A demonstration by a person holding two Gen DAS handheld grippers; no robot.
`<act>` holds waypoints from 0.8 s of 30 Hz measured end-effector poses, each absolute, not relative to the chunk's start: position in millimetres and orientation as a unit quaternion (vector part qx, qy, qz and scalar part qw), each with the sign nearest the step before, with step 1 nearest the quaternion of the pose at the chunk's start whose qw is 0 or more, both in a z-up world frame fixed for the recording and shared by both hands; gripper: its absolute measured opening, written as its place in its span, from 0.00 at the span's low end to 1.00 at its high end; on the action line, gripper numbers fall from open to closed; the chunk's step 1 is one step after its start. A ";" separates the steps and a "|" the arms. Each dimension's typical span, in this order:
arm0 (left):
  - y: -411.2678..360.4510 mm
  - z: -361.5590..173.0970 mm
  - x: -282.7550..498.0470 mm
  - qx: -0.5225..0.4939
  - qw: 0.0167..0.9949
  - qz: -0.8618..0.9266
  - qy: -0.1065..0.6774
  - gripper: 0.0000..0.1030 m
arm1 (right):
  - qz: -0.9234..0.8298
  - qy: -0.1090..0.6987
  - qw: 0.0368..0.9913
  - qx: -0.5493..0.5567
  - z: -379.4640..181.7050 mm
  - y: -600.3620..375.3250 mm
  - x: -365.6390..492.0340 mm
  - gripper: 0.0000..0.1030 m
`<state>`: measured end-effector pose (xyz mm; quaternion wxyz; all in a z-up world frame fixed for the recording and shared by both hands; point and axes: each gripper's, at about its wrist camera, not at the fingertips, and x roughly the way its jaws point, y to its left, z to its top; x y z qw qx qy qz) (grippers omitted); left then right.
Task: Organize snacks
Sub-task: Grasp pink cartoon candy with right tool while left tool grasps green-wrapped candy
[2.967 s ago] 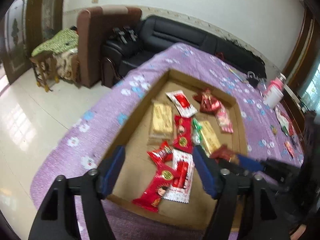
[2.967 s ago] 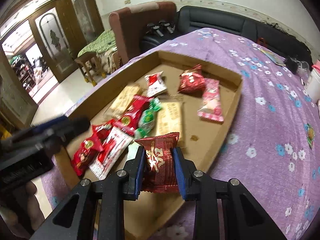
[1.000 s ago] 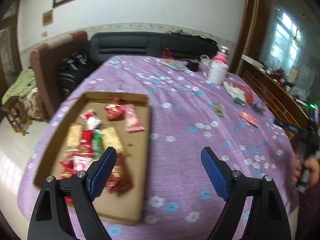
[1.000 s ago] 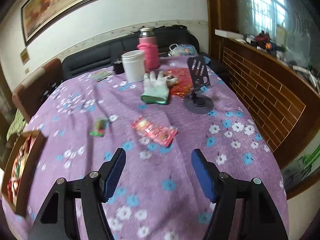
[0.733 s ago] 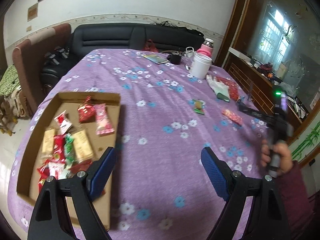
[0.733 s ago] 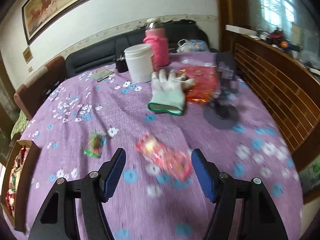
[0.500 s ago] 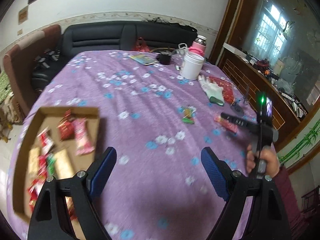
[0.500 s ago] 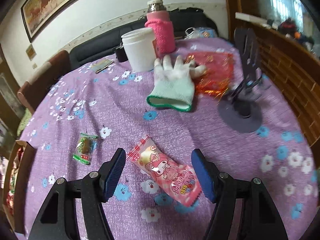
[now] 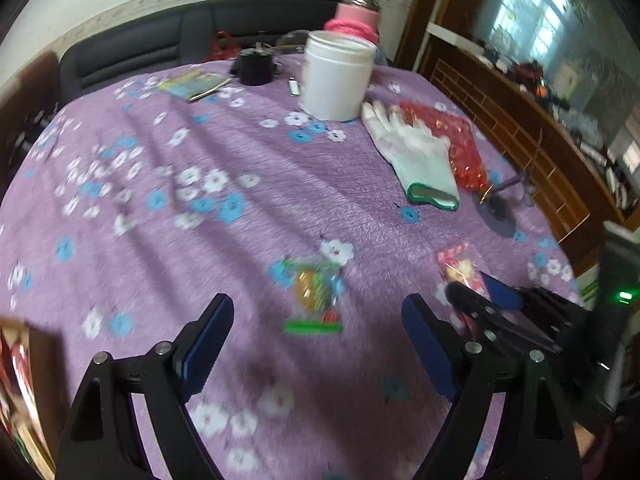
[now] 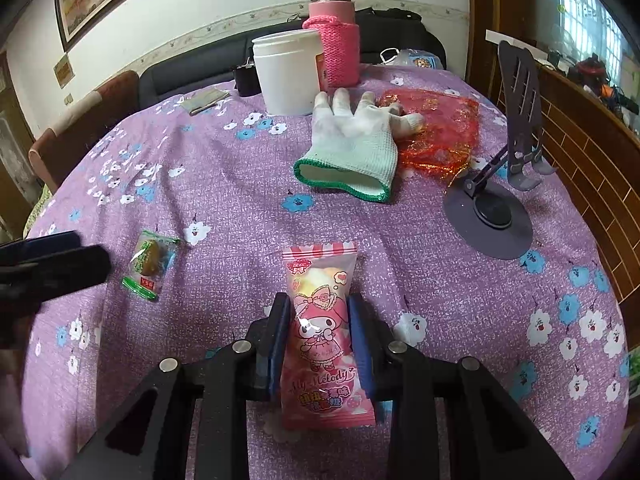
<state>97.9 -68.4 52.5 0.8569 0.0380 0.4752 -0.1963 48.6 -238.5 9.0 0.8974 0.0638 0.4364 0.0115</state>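
A pink cartoon-print snack packet (image 10: pixel 322 328) lies on the purple flowered tablecloth (image 10: pixel 240 184). My right gripper (image 10: pixel 320 332) is closing its jaws on it, and both blue pads touch its sides. A small green-edged snack packet (image 10: pixel 150 264) lies to the left of it. In the left wrist view that green packet (image 9: pixel 316 300) sits blurred just ahead of my left gripper (image 9: pixel 316 308), which hovers open with nothing between its fingers. The right gripper (image 9: pixel 480 300) and the pink packet (image 9: pixel 458 264) show at that view's right. A corner of the cardboard snack tray (image 9: pixel 36 360) shows lower left.
A white glove (image 10: pixel 352 140), a red mesh bag (image 10: pixel 440 128), a white jar (image 10: pixel 286 76) and a flask in a pink knitted sleeve (image 10: pixel 334 44) stand farther back. A grey phone stand (image 10: pixel 496 208) is at the right. A black sofa (image 9: pixel 160 56) lies behind the table.
My left gripper swung right from the snack tray across the table to the green packet. My right gripper came down over the pink packet and its jaws closed in on it.
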 end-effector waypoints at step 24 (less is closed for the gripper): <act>-47.0 62.0 67.5 0.016 0.861 -0.201 0.468 0.28 | 0.063 0.412 0.897 0.148 20.3 -247.6 38.3 0.29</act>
